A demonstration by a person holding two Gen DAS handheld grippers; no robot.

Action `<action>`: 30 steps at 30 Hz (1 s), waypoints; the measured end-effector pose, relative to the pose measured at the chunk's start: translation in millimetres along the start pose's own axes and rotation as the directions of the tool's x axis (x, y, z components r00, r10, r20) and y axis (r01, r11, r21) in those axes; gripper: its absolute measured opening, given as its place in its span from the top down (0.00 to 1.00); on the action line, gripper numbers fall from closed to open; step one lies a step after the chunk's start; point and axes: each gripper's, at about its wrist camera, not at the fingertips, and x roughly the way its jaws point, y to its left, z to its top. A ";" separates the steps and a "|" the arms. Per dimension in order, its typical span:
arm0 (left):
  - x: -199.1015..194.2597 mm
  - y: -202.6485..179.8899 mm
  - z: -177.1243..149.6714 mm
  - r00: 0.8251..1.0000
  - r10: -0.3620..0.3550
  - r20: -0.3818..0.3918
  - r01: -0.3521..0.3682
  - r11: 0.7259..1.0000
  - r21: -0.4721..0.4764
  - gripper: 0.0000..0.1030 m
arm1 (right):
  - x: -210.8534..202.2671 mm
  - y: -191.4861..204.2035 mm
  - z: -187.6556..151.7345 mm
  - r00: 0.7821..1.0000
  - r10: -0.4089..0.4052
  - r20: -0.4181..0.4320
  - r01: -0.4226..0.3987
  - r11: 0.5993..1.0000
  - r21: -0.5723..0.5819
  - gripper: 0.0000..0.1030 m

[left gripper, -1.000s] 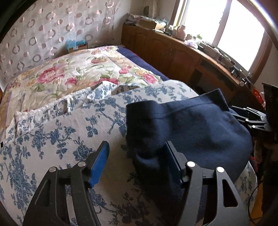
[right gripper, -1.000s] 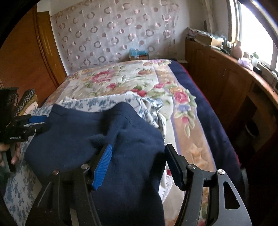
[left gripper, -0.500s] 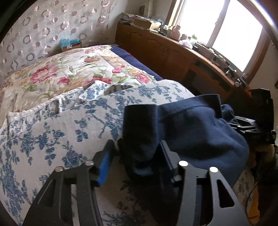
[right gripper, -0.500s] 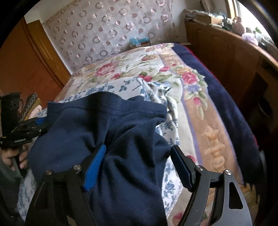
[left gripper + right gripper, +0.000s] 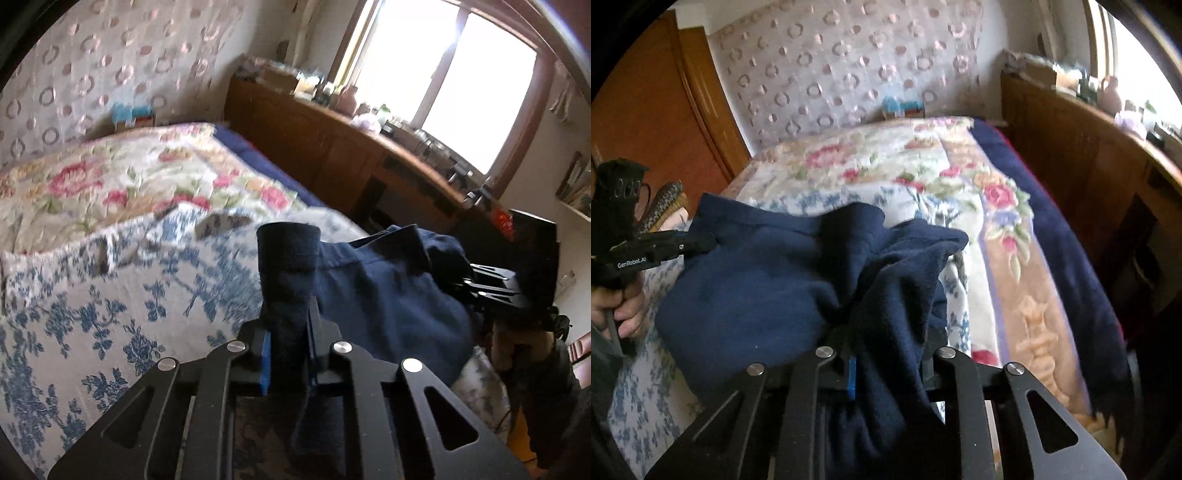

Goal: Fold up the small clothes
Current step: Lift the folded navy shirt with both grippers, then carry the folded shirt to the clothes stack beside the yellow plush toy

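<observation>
On left gripper (image 5: 701, 242): "GenRobot.AI".

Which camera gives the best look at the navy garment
The right wrist view: the navy garment spreads across the frame between both grippers. The left wrist view shows a bunched fold upright in the left gripper, the rest foreshortened.

The navy garment (image 5: 768, 280) is showing as soft, matt cloth with a faintly fuzzy nap, bunching between the matt black gripper (image 5: 288, 343) arms (plain silvery metal screw heads are glinting on them), whose blue pads (image 5: 264, 363) are looking like smooth plastic. The blue-flowered sheet (image 5: 92, 310) near the bed's edge is lying as matt woven cloth, and the cabinet (image 5: 1082, 155) is gleaming as varnished wood
</observation>
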 end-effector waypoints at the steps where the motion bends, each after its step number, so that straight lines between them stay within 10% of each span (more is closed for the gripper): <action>1: -6.5 -3.0 1.7 1.000 -0.001 0.018 0.001 1.000 0.005 0.85 | -4.6 -0.5 0.2 1.000 -0.001 0.020 0.001 1.000 0.001 0.80; 16: -121.9 -1.4 11.8 0.962 0.142 0.235 -0.152 0.988 0.027 0.85 | -42.4 62.8 24.7 0.977 0.038 0.210 0.005 0.980 -0.199 0.81; 30: -210.7 65.1 -26.9 0.874 0.383 0.299 -0.376 0.923 -0.082 0.85 | 24.5 147.0 64.3 0.952 0.243 0.188 -0.157 0.910 -0.384 0.81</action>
